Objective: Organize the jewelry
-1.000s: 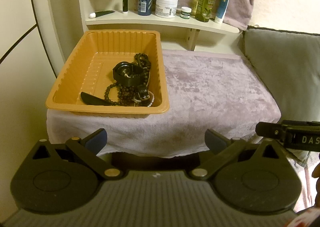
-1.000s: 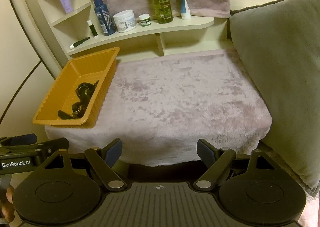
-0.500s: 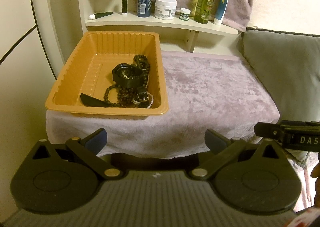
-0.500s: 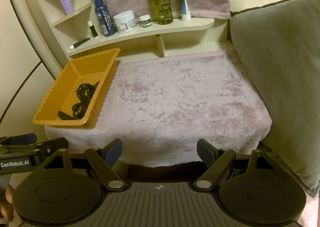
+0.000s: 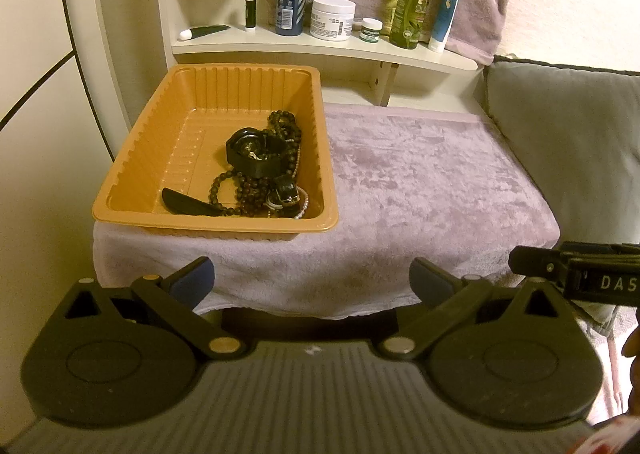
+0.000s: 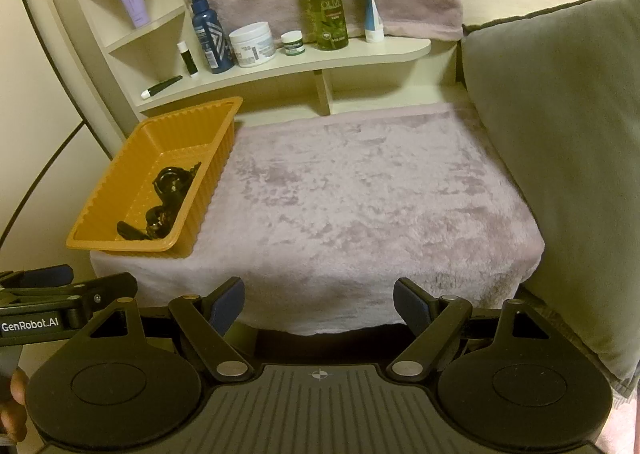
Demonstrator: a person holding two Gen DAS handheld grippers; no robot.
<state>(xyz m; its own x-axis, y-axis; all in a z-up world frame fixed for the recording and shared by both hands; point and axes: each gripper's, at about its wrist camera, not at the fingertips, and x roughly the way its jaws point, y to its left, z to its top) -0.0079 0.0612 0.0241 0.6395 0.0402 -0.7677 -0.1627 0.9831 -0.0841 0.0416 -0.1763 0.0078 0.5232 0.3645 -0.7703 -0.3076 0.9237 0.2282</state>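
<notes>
An orange plastic tray (image 5: 160, 157) sits at the left end of a mauve plush cloth (image 5: 420, 181). In it lie a black watch (image 5: 254, 151), dark bead strands (image 5: 240, 189), a black curved piece (image 5: 186, 203) and a pale bead strand (image 5: 305, 202). The tray also shows in the right wrist view (image 6: 120, 209). My left gripper (image 5: 312, 280) is open and empty, held off the cloth's front edge, short of the tray. My right gripper (image 6: 319, 300) is open and empty, in front of the cloth's middle.
A cream shelf (image 6: 288, 65) behind the cloth holds bottles, jars and tubes. A grey cushion (image 6: 560, 157) stands at the right. A cream wall (image 5: 48, 157) lies left of the tray. Each gripper shows at the edge of the other's view.
Both grippers have drifted back and up a little, so the tray and cloth sit slightly lower and smaller in view. The jaws stay open.
</notes>
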